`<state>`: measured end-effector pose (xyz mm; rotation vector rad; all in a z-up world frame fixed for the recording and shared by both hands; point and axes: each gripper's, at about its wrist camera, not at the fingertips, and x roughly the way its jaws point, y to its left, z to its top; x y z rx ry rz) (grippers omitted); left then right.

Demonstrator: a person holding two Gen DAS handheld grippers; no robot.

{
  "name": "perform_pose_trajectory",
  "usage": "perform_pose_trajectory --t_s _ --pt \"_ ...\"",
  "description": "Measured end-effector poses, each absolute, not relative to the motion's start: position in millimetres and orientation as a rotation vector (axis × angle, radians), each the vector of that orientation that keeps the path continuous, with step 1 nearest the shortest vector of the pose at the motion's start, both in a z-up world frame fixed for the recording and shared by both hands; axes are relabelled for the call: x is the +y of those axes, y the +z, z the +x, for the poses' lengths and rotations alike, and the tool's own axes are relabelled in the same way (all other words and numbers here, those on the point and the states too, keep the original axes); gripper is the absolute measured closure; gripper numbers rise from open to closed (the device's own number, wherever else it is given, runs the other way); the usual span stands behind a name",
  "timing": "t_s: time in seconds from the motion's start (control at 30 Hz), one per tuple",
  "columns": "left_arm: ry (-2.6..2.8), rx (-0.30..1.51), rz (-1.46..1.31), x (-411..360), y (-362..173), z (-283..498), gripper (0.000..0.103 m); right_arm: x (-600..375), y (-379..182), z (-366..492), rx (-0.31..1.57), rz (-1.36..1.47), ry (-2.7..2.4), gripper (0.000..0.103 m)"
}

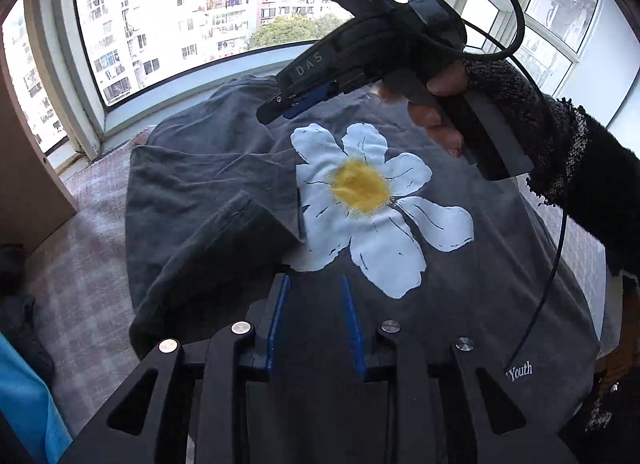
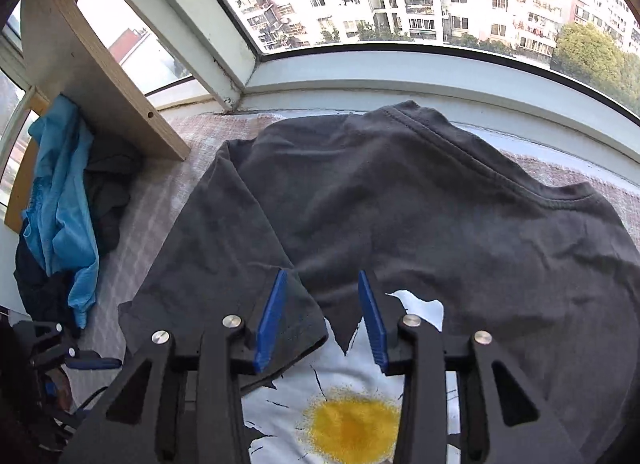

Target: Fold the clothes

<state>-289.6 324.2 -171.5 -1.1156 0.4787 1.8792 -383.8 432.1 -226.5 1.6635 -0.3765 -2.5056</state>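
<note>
Below both parted grippers [image 1: 314,284], T-shirt [image 1: 224,184].

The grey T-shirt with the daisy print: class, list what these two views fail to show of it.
- T-shirt near hem: left wrist view, hidden by left gripper.
- Daisy print lower petals: right wrist view, cut off by bottom edge and right gripper.
- Part of neckline: left wrist view, behind the hand.

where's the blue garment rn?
Right wrist view, far left: the blue garment hangs over a dark clothes pile beside the wooden panel, clear of the grey T-shirt. Left wrist view shows it bottom-left.
</note>
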Motion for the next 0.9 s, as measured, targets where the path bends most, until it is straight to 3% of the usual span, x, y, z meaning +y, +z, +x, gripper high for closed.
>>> perform_pose_trajectory --t_s 0.13,0.4,0.6,0.73,0.9 --pt "1.932 0.525 -1.134 292.1 -167.9 -320.6 0.07 417.6 -233.9 -387.1 -0.193 1.704 -2.534 0.065" --pt "1.896 0.415 -1.13 289.1 -170.7 -372.4 0.07 422.6 -235.6 -397.9 -0.184 1.728 -2.534 0.065" --pt "1.698 0.637 -1.232 297.6 -221.6 -349.5 0.072 422.6 -230.1 -398.8 -0.192 1.722 -2.58 0.065" --pt "1.829 0.589 -1.211 273.0 -191.3 -343.7 0.072 424.6 -203.3 -368.3 -0.313 1.642 -2.589 0.065" --pt "1.944 0.399 -1.276 197.7 -149.8 -301.1 0.072 381.7 -178.5 -348.4 -0.226 1.616 -2.53 0.065"
